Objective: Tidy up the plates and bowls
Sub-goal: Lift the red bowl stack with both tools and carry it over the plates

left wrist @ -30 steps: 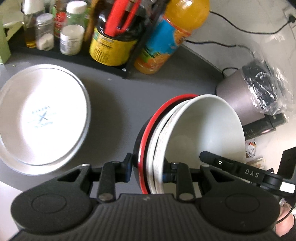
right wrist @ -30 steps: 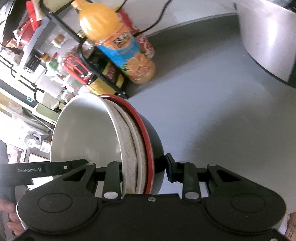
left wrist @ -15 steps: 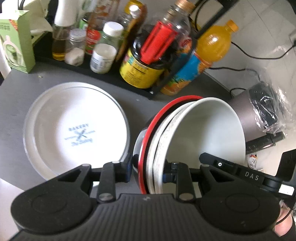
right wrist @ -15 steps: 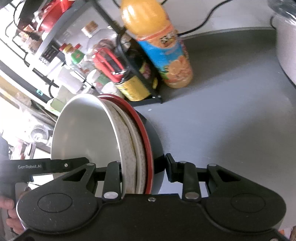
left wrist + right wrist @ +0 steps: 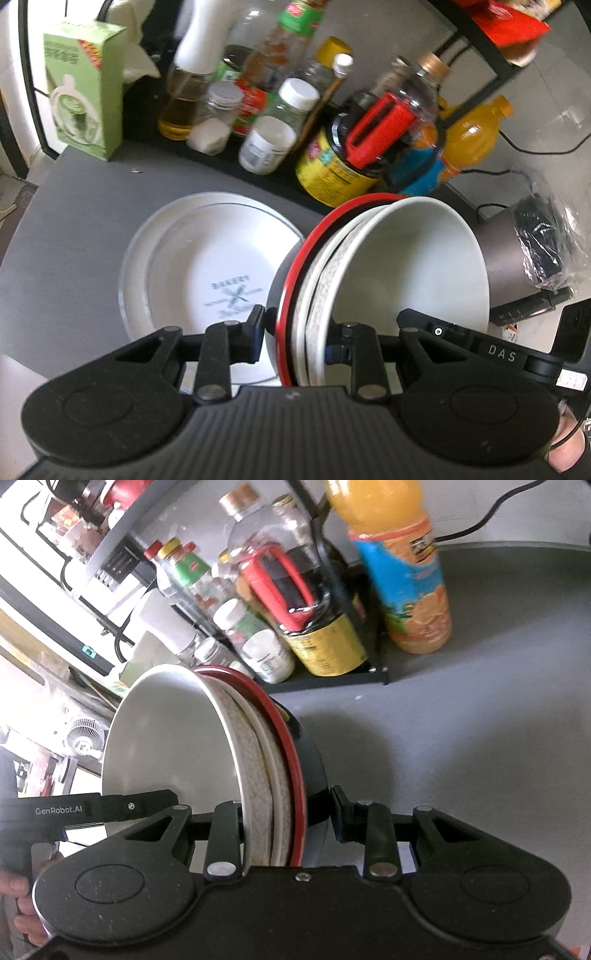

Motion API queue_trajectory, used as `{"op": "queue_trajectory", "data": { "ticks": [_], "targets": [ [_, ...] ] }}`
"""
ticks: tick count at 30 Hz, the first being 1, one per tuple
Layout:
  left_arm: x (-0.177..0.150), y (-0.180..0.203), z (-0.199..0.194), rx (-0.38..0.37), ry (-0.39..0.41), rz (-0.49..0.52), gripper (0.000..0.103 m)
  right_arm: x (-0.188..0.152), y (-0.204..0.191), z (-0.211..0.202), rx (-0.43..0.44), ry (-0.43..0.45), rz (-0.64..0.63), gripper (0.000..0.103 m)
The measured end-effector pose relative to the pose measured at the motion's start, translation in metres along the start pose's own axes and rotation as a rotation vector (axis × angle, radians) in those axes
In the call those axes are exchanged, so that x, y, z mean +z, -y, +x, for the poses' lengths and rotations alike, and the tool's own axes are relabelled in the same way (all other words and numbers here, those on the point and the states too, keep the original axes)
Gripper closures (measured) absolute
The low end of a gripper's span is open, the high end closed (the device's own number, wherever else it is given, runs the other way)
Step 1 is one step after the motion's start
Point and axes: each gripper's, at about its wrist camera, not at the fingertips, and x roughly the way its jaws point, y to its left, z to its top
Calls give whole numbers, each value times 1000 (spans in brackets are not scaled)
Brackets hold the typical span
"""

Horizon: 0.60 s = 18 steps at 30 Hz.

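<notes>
Grey bench (image 5: 74, 229), cluttered along its back edge: green carton (image 5: 85, 85) toward the back-left corner, then a black rack (image 5: 229, 162) of condiment jars, a yellow-labelled jar (image 5: 332, 173) with a red tool in it, and an orange juice bottle (image 5: 402, 576) at the rack's right end.

Plates (image 5: 207, 266) lie flat mid-bench, a white one with a blue print nested on a wider grey rim, so the flatware pile is already made.

Bowl stack (image 5: 369, 280) is off the bench, tipped on edge: black bowl with red rim outermost, white bowls nested inside. Left gripper (image 5: 295, 341) is clamped across one side of the stacked walls, one finger on the black outer shell, the other inside the white bowl. Right gripper (image 5: 284, 823) pinches the opposite side the same way. Likely reason for the two-sided grip: a nested stack held at one rim would pivot or shed a bowl.

Judgement: the stack overlaps the plates' right edge in the left view, so the set-down is probably on or just beside them. Level it first.

Bagged appliance (image 5: 524, 254) sits toward the right edge, well clear.
</notes>
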Motion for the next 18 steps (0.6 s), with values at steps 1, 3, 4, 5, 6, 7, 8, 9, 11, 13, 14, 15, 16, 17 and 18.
{"op": "queue_trajectory", "data": {
  "ticks": [1,3,4,5,6,7,8,9,11,13,14,15,16,17,18],
  "targets": [
    [1,-5,-1,0,-1,-3,76,1,-4,4,-1,-3,0,73],
    [3,-17,-1,-1,-4,-8,76,2,-11,12,-2,-8,3,73],
    [5,-22,-1,-1,-5,-9,76,2,-15,16,-4,-11,4,73],
    [7,-28,0,-1,-7,-12,76,2,-19,20,-7,-14,4,73],
    [9,-33,0,-1,-8,-15,76,2,-22,24,-10,-17,3,73],
    [10,-37,0,-1,-8,-17,76,3,-26,28,-13,-20,3,73],
    [12,-42,0,-1,-8,-20,76,3,-30,31,-16,-24,2,73],
    [14,-47,1,-2,-9,-24,76,3,-32,35,-17,-27,2,73],
    [17,-55,2,-4,-9,-31,76,4,-37,42,-16,-34,5,73],
    [20,-61,3,-6,-12,-32,76,5,-40,48,-16,-39,10,73],
    [22,-64,3,-5,-14,-32,76,5,-41,51,-17,-42,13,73],
    [23,-66,5,-3,-17,-31,76,5,-43,54,-20,-44,13,73],
    [25,-69,6,-3,-20,-32,76,6,-44,56,-23,-46,13,73],
    [26,-71,9,-3,-24,-34,76,6,-45,58,-27,-49,12,73],
    [27,-73,11,-3,-28,-36,76,6,-46,60,-32,-52,11,73]
  ]
}}
